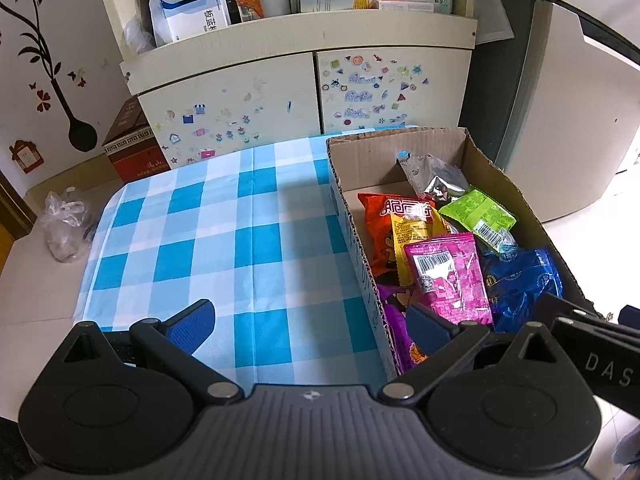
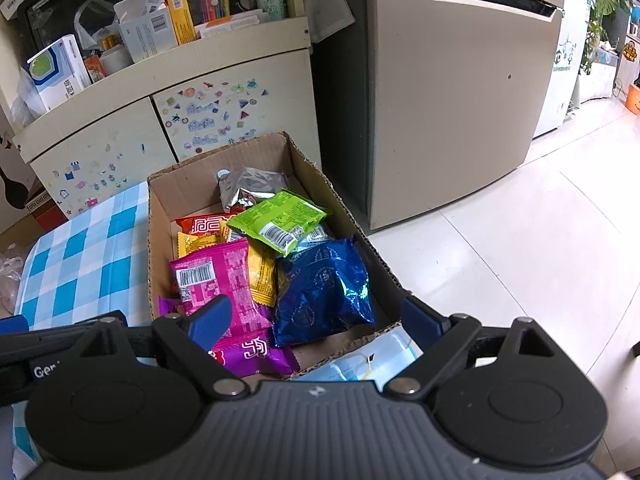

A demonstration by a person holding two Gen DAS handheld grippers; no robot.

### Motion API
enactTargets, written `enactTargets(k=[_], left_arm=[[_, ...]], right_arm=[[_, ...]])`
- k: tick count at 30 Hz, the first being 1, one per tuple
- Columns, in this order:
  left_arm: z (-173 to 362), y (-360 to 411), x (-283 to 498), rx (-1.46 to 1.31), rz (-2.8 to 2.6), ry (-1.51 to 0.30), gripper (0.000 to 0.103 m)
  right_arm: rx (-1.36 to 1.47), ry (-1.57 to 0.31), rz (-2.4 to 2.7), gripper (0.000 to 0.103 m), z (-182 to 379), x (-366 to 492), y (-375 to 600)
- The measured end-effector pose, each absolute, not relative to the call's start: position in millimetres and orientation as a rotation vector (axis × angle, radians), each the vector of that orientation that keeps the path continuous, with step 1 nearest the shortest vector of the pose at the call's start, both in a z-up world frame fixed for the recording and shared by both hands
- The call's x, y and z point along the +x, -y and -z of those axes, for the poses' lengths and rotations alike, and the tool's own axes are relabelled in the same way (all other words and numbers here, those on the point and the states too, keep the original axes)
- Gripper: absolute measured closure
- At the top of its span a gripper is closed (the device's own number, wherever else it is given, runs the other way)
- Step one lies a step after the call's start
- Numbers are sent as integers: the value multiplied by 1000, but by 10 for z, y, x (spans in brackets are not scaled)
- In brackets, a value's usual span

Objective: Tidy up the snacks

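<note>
Both grippers, left (image 1: 310,326) and right (image 2: 316,320), gape wide and hold nothing; snacks (image 2: 224,280) fill the box (image 2: 188,184).

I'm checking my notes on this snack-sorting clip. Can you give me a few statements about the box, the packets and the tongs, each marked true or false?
1. The snack packets lie inside the cardboard box. True.
2. The green packet lies under the blue bag. False: it rests on top of the pile, beyond the blue bag.
3. The right tongs are open and empty. True.
4. The left tongs grip the pink packet. False: they are open and hold nothing.
5. The checked cloth is red. False: blue and white.
</note>
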State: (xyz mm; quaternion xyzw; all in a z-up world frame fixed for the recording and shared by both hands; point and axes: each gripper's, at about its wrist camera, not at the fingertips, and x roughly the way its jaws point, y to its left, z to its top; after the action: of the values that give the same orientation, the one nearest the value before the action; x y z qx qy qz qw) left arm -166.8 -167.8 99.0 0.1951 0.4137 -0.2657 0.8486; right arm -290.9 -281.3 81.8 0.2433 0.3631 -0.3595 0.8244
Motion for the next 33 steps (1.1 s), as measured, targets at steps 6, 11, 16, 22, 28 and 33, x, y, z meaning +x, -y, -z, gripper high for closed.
enactTargets(k=[6,11,16,22,28,33], left_arm=[[-966,1679,-1654,406,567,-885,0],[-946,1676,-1638,407,569,-899,0],[-939,1642,-1611,408,569,-904,0],[-911,1561,-1558,411,559,-912,0],[-878,1409,-1501,405,544,-921,0],[-859,1253,-1459,396,529,-929,0]], right_arm=[[511,-774,768,12,-817,-2899,2813],[504,-781,766,12,-800,-2879,2808],[501,-785,758,12,-784,-2842,2794],[477,-797,733,11,-764,-2770,2730],[438,-814,692,11,-741,-2672,2625],[436,-827,643,11,-707,-2597,2537]])
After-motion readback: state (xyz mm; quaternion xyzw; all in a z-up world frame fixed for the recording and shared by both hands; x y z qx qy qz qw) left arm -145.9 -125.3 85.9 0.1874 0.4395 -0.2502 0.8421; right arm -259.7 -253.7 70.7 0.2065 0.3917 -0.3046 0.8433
